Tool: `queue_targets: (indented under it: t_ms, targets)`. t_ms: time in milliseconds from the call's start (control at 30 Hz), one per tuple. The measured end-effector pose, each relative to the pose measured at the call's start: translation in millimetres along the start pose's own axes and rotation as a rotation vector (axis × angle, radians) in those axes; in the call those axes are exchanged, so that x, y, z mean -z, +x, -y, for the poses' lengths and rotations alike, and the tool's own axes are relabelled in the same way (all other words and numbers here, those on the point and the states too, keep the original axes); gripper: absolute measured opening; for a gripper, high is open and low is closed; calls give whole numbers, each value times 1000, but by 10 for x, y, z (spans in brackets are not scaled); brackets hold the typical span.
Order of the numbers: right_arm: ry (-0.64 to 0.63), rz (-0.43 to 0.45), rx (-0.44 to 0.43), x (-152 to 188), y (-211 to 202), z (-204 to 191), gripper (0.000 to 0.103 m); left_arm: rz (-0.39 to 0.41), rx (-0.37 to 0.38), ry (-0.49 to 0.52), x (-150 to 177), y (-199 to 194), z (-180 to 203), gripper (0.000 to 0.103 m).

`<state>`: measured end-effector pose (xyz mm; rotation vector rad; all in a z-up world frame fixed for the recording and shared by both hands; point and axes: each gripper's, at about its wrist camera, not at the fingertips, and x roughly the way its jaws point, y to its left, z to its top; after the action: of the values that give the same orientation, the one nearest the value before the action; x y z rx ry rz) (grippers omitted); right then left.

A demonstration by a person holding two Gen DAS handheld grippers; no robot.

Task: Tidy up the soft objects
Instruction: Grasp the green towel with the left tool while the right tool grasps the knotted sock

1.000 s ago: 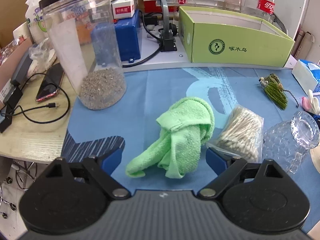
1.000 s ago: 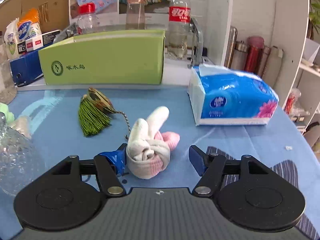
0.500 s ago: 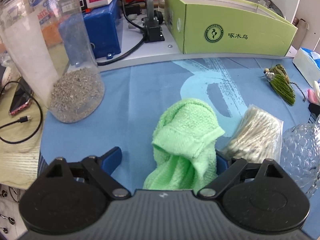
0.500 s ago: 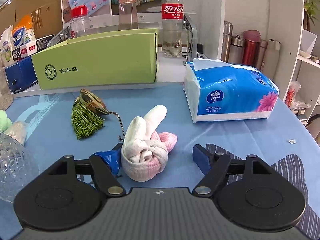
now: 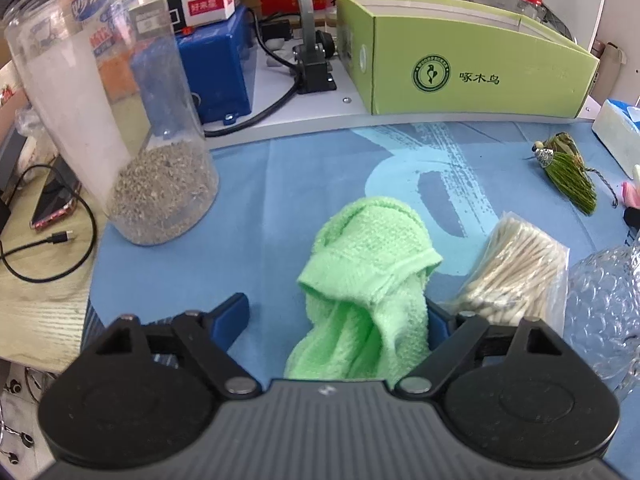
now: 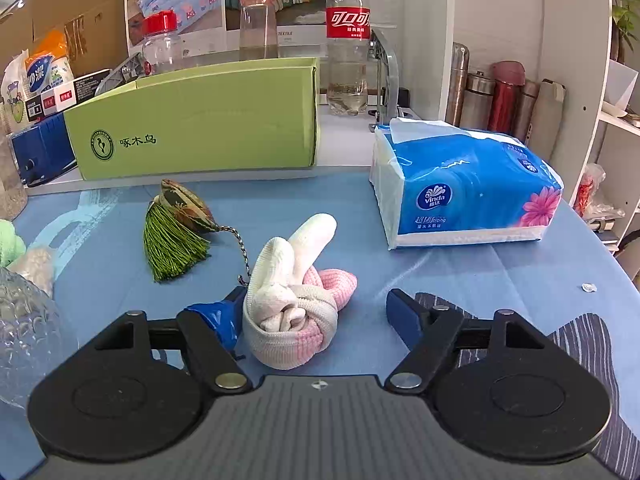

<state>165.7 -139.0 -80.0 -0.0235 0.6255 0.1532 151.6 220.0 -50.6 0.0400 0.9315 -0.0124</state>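
Note:
A crumpled green towel (image 5: 368, 280) lies on the blue mat between the open jaws of my left gripper (image 5: 336, 320); its right side rests against the right finger, the left finger stands apart. A rolled white and pink sock bundle (image 6: 296, 296) lies between the open jaws of my right gripper (image 6: 316, 312), touching the left finger, with a gap to the right finger. An open green cardboard box (image 5: 460, 60) stands at the back of the mat; it also shows in the right wrist view (image 6: 200, 124).
A bag of cotton swabs (image 5: 516, 268) and a clear glass vase (image 5: 600, 300) lie right of the towel. A tall plastic jar (image 5: 116, 120) stands left. A green tassel (image 6: 172, 236) and a blue tissue pack (image 6: 464, 188) flank the socks. A phone and cable lie off the mat's left edge.
My left gripper has moved forward so the green towel now sits between its jaws. My right gripper has edged slightly closer around the sock bundle. Both stay open.

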Motion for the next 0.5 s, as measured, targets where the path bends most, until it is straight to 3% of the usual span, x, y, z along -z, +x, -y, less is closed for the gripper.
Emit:
queue_targets:
  t_ms: [33, 67, 133, 333, 500]
  targets:
    - [-1, 5, -10, 6, -13, 0, 47, 9, 9, -8, 8, -23, -10, 70]
    - [0, 16, -32, 10, -31, 10, 24, 13, 24, -16, 7, -55, -28, 48]
    - [25, 24, -66, 27, -70, 48, 23, 12, 32, -51, 1, -131, -82, 32]
    - [117, 100, -160, 31, -442, 171, 23, 119, -26, -140, -14, -680, -316, 30]
    - [140, 234, -266, -402, -667, 167, 23, 218, 8, -132, -524, -948, -223, 28]
